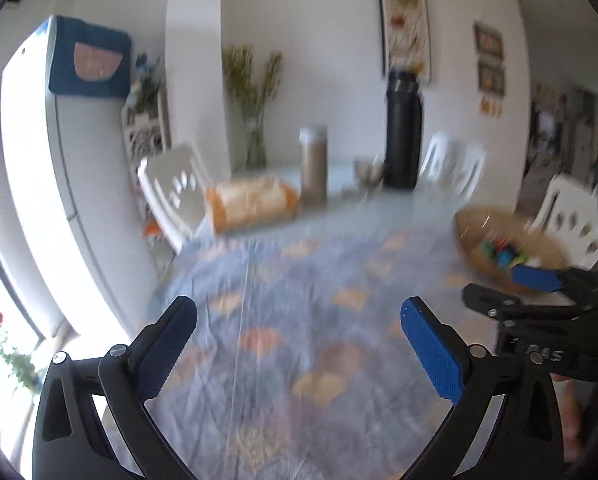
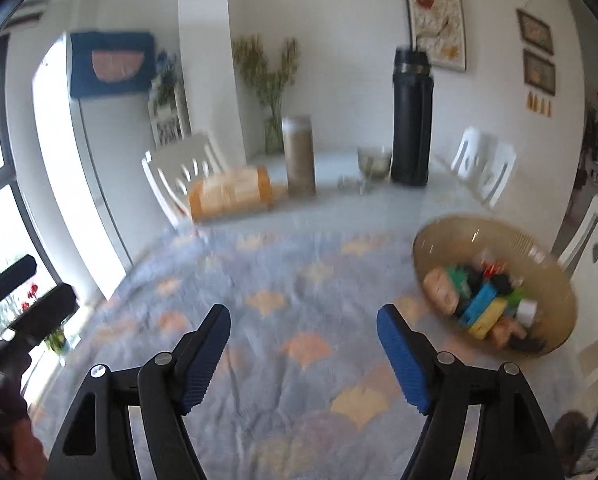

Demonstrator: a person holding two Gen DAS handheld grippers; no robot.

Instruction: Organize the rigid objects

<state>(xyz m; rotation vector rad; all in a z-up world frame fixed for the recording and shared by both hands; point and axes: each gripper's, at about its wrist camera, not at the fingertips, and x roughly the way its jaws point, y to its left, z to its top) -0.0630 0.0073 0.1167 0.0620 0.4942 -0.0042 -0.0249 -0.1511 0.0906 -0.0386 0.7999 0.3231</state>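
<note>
A tan bowl (image 2: 547,280) on the right of the table holds several small rigid toys, among them a blue block (image 2: 479,305) and a yellow piece (image 2: 489,320). The bowl also shows in the left wrist view (image 1: 475,224). My right gripper (image 2: 303,316) is open and empty above the tablecloth, left of the bowl. My left gripper (image 1: 299,312) is open and empty above the cloth. The right gripper (image 1: 511,286) appears in the left wrist view near the bowl; the left gripper (image 2: 39,292) appears at the left edge of the right wrist view. Both views are blurred.
A blue-and-orange patterned cloth (image 2: 299,320) covers the table. At the far end stand a bagged bread loaf (image 2: 231,194), a tall beige canister (image 2: 299,156), a small glass bowl (image 2: 374,164), a black thermos (image 2: 411,120) and a vase of dried plants (image 2: 273,120). White chairs (image 2: 179,180) surround the table.
</note>
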